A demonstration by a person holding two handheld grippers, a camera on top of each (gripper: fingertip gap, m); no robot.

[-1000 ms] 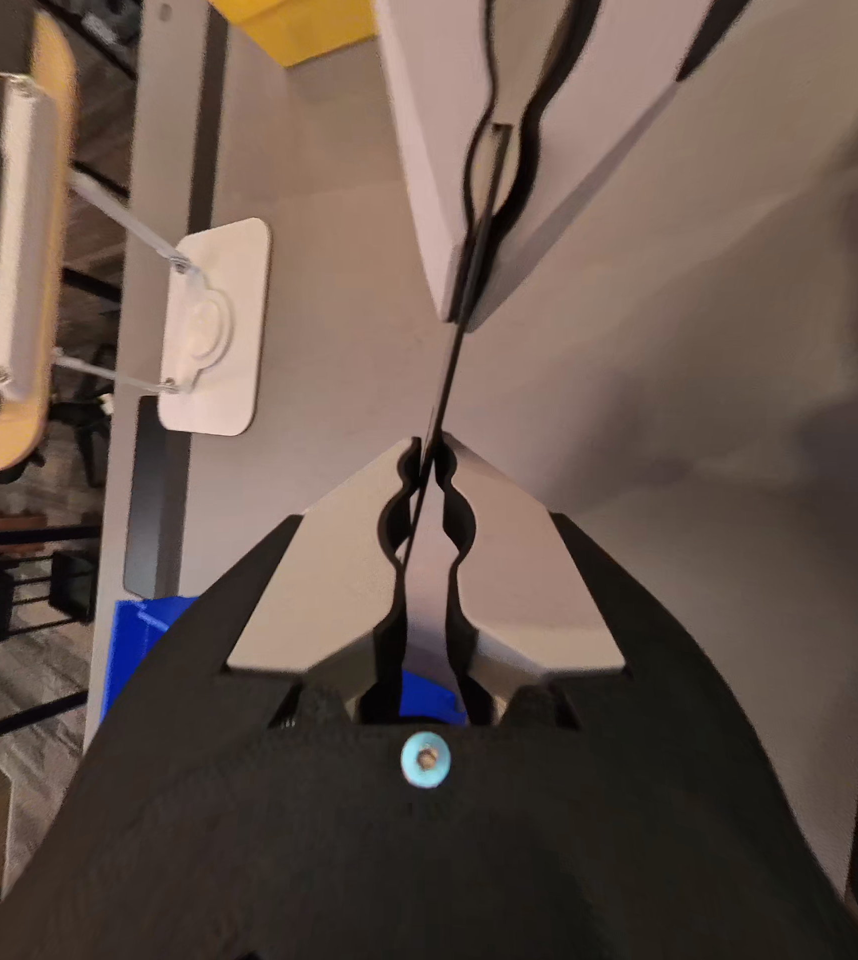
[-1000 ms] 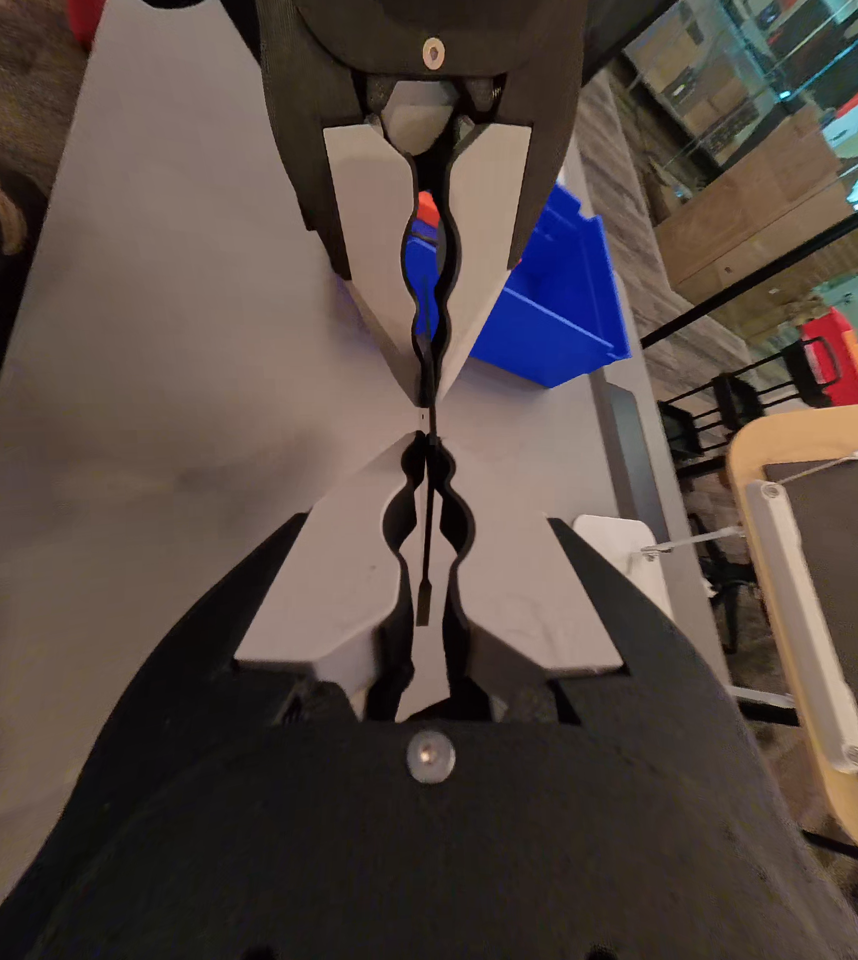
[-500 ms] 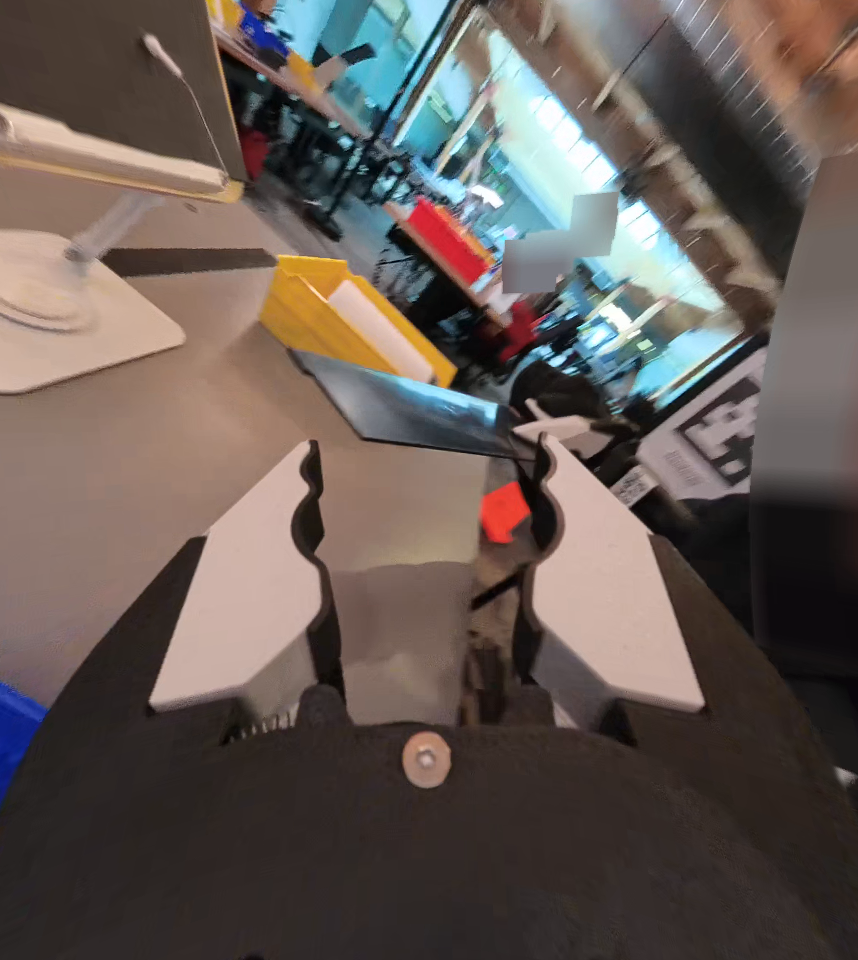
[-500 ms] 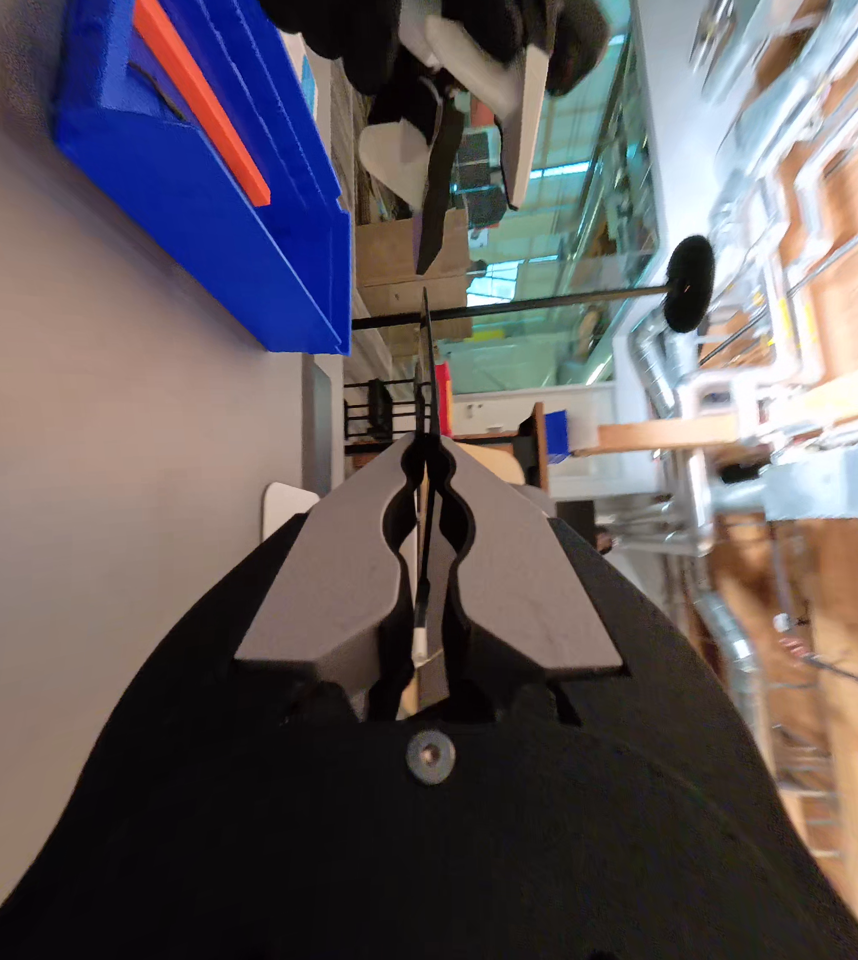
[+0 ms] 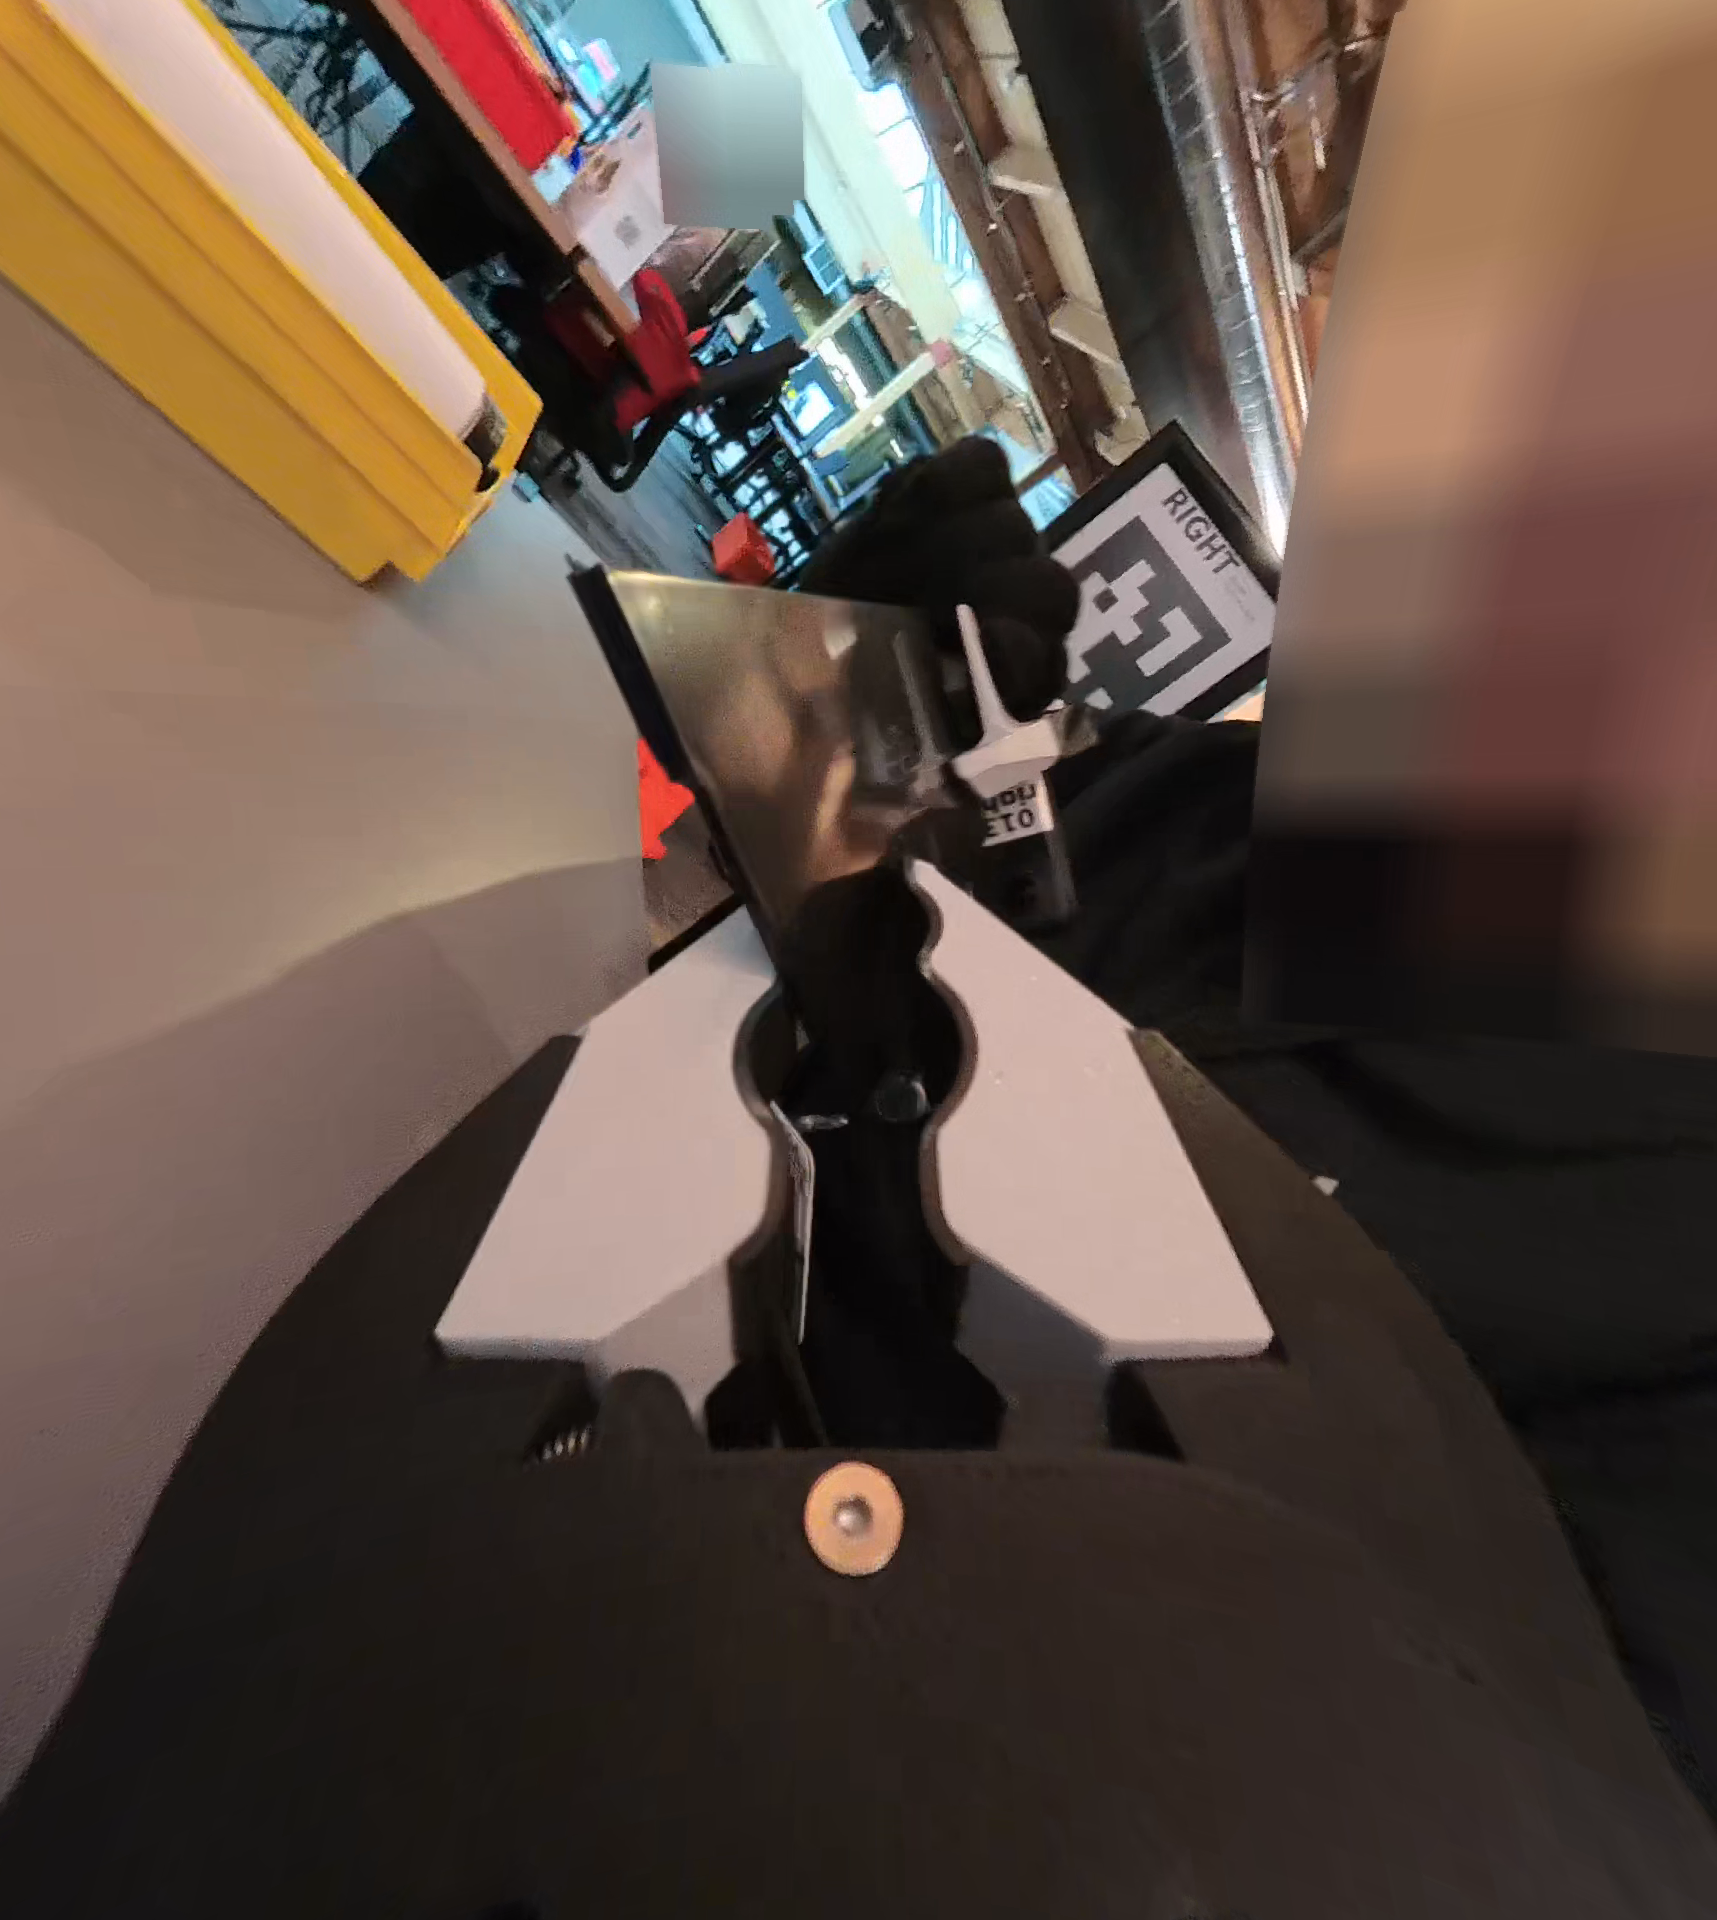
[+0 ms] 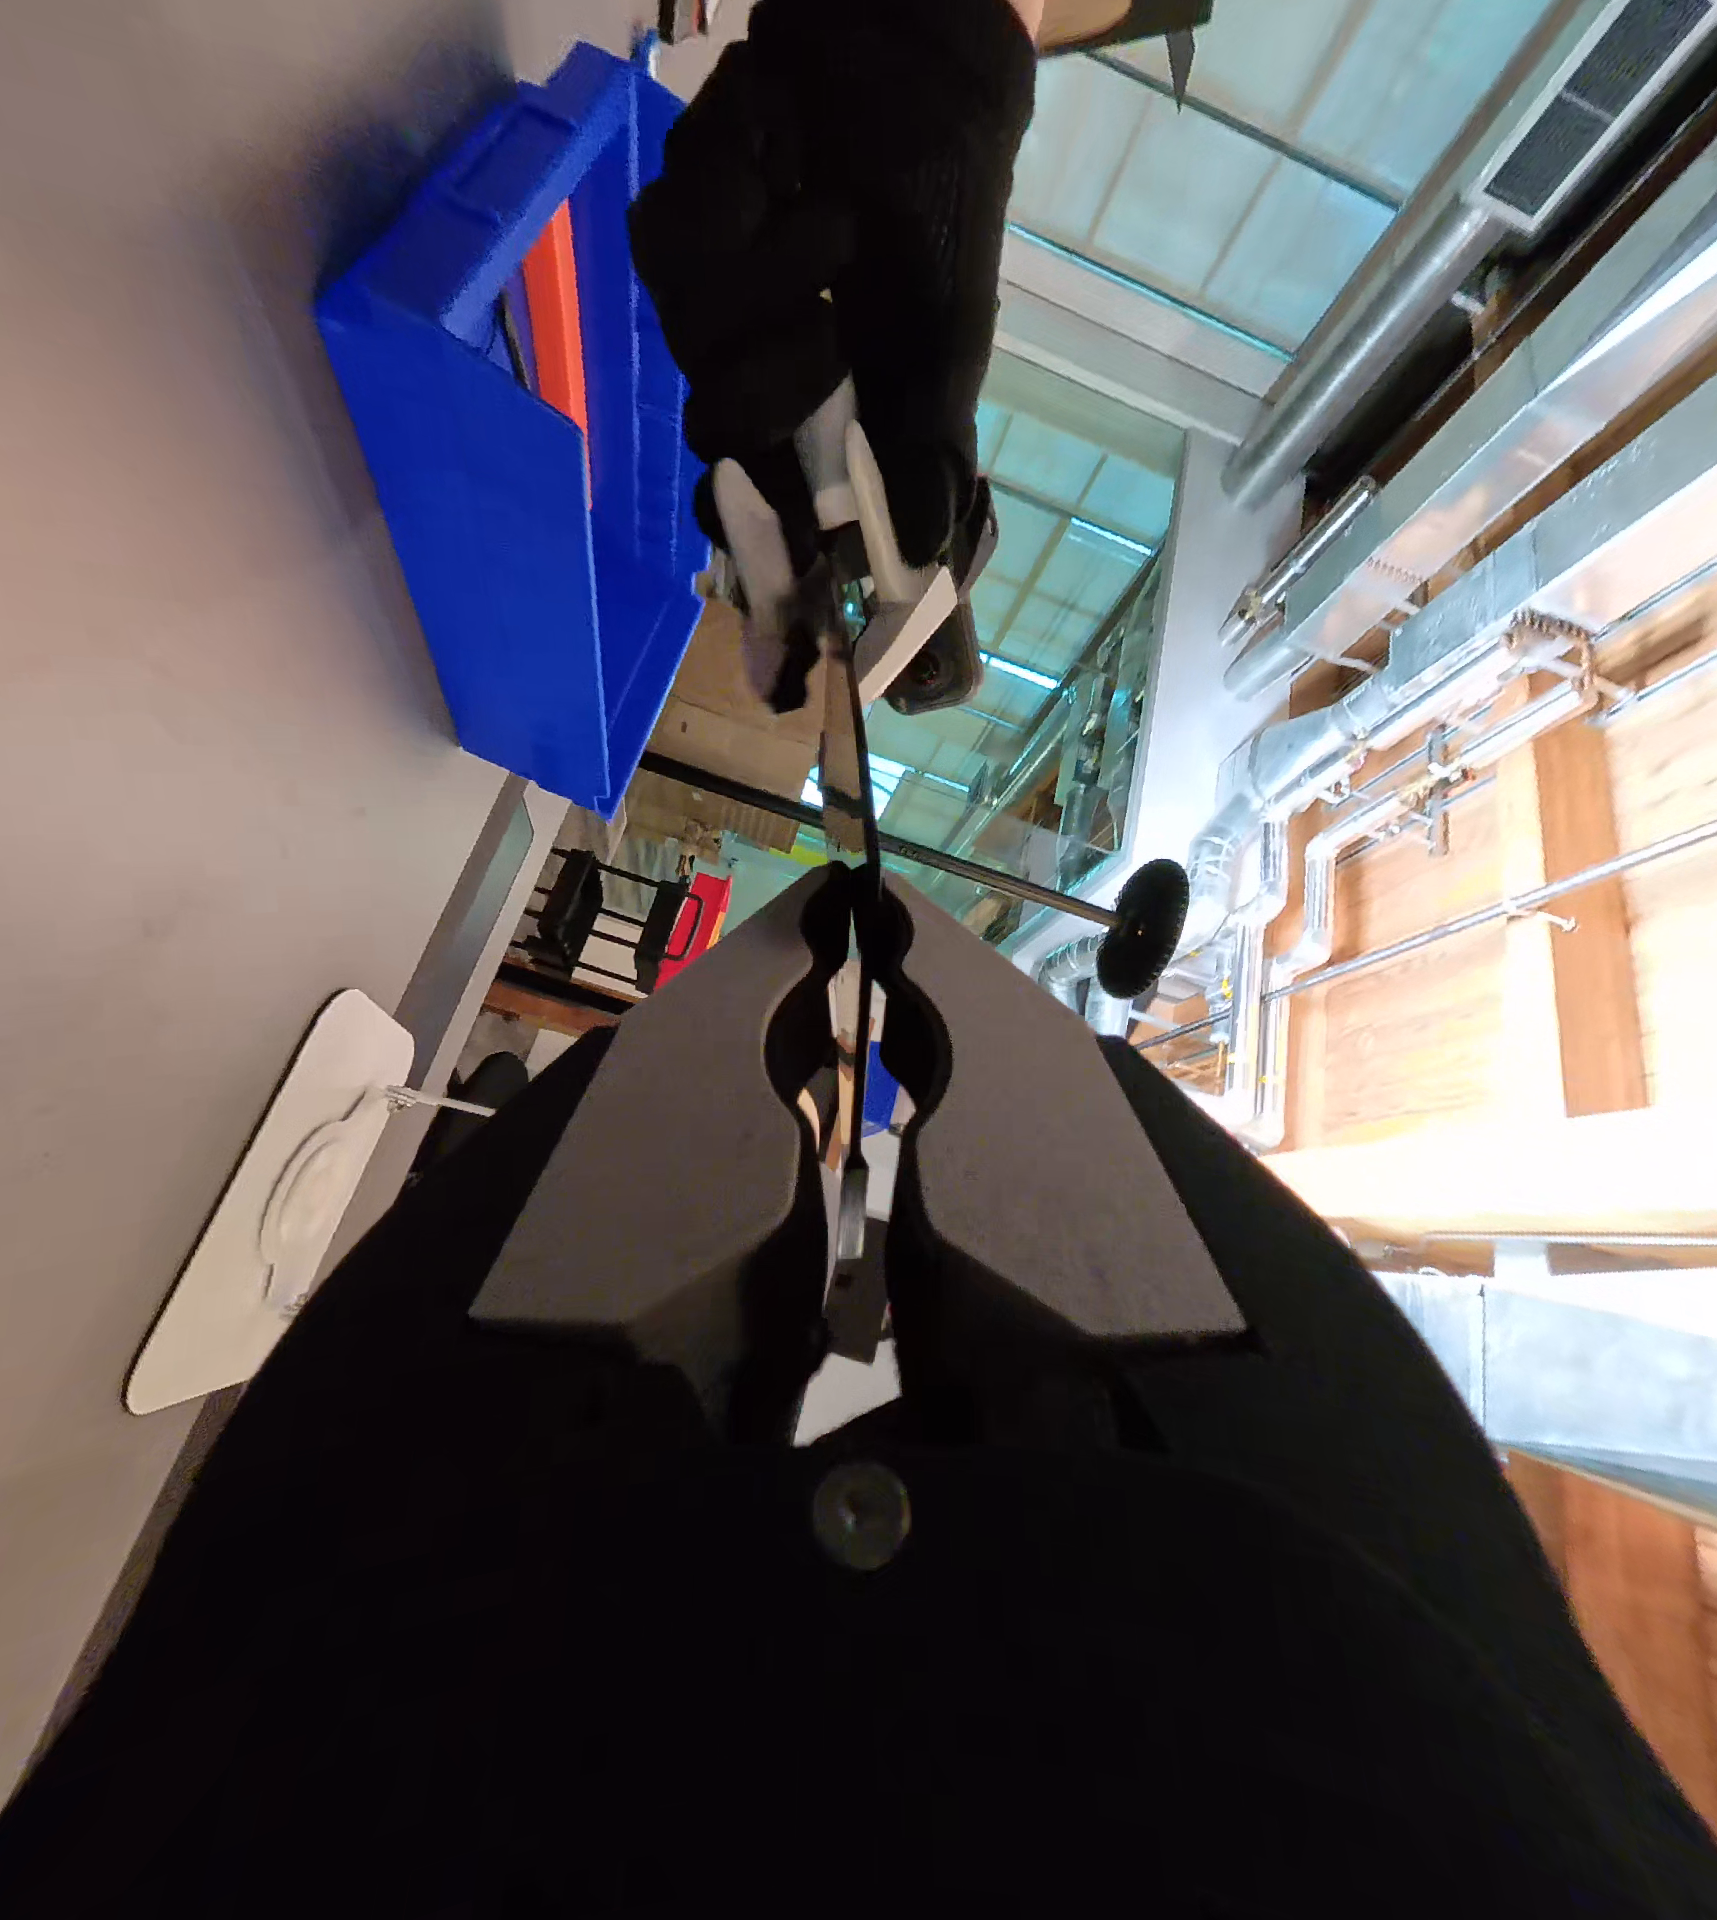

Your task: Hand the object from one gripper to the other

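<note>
The object is a thin glossy black sheet [image 5: 781, 727]. In the right wrist view it shows edge-on as a dark line [image 6: 859, 779]. My right gripper [image 6: 854, 873] is shut on one end of it and holds it in the air above the grey table [image 6: 106, 623]. In the left wrist view the right gripper [image 5: 979, 717] shows beyond the sheet, held by a black-gloved hand. My left gripper [image 5: 849, 904] has its jaws narrowed around the sheet's near corner. The sheet lies along the left finger [image 5: 625, 1143], and a dark gap shows to the right finger. The left gripper also shows in the right wrist view [image 6: 812, 613].
A yellow bin [image 5: 210, 312] stands on the table [image 5: 158, 831] to the left. A blue bin [image 6: 501, 468] with an orange piece inside stands at the table's edge. A white stand base [image 6: 282, 1195] lies nearer. A person is close on the right. My hands' fingertips stand some 9 centimetres from each other.
One second ago both grippers were shut on the sheet low over the table. The left then let go and opened wide. Its jaws have since narrowed around the sheet's corner again.
</note>
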